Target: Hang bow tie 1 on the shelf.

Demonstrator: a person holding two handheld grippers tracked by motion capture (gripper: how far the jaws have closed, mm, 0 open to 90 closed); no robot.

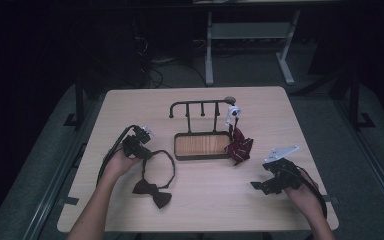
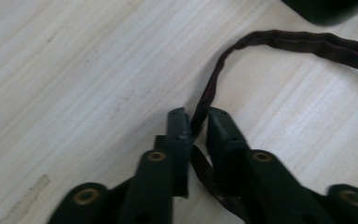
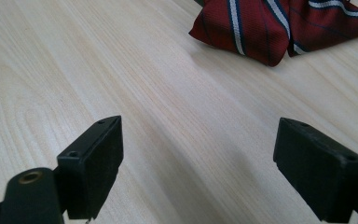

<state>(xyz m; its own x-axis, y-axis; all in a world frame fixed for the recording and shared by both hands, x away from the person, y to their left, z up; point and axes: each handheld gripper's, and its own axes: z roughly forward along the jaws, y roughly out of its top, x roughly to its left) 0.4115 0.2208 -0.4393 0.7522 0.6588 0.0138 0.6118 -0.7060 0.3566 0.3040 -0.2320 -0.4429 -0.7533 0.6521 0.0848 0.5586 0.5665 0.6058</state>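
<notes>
1. Forearms come in from the near edge of the table (image 1: 205,210), one hand on each tool.
2. Right tool (image 1: 260,186) hovers near the table's right front corner, a grey plate on top and a cable trailing back along the wrist. In the right gripper view its jaws stand wide apart with only bare wood between them.
3. Bow tie (image 1: 152,193) lies flat on the table left of centre, its dark knot nearest the person. Its strap (image 1: 169,167) loops away from the knot toward the rack and curls back left to the other tool.
4. Left tool (image 2: 198,122) sits at the far left end of that loop, low over the table. In the left gripper view its jaws are nearly together and clamped on the strap, which passes up between the pads and arcs off to the upper right. The bow itself is still on the wood, well apart from this tool.
5. Striped tie (image 3: 279,25), red with white and dark bands, lies bunched just right of the rack's tray, ahead of the right tool.
6. Rack (image 1: 200,105) stands past the middle of the table: a wood-bottomed tray (image 1: 202,145) with a dark rail of pegs above it. Something small and white hangs at the rail's right end, too small to tell what.
7. Floor and the legs of another table lie beyond, in the dark.
</notes>
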